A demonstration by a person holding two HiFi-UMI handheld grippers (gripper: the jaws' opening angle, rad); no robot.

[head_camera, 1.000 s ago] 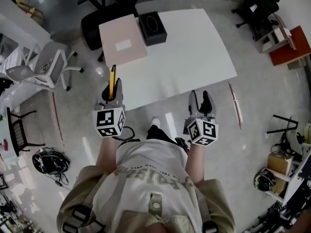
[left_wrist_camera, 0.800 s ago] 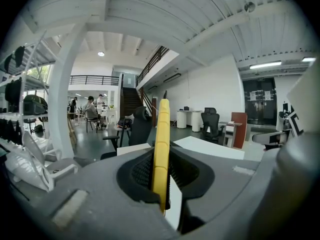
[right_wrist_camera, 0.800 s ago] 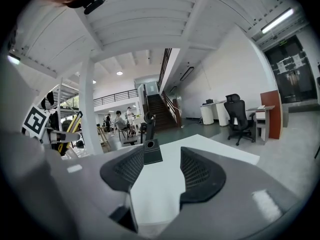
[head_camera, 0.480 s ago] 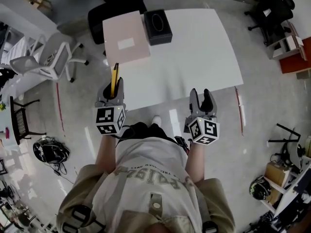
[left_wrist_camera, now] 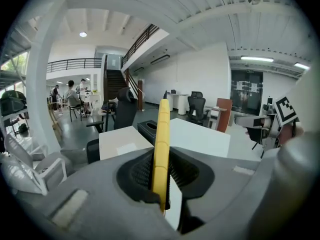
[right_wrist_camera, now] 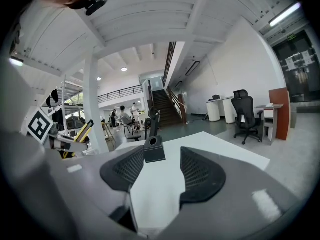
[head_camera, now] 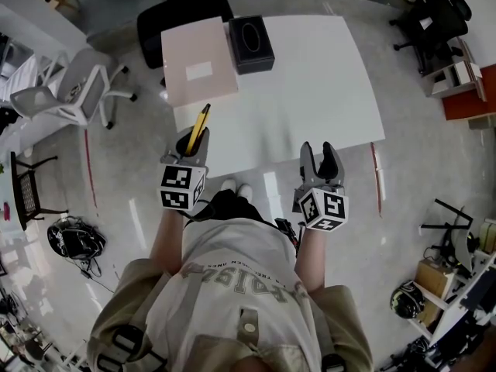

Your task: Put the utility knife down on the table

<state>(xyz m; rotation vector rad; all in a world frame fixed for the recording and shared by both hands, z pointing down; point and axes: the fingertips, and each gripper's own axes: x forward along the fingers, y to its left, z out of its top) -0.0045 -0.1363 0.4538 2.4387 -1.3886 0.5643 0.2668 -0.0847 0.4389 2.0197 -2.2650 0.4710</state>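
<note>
The left gripper [head_camera: 191, 147], clamped on the yellow utility knife [head_camera: 201, 124], holds it angled toward the white table [head_camera: 310, 84] just ahead for set-down; the right gripper [head_camera: 320, 155] hangs open, empty.

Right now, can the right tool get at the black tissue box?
Probably yes. The right tool is open and empty, and the white table lies bare between it and the black tissue box. The box sits near the far edge, so it means a long reach.
</note>
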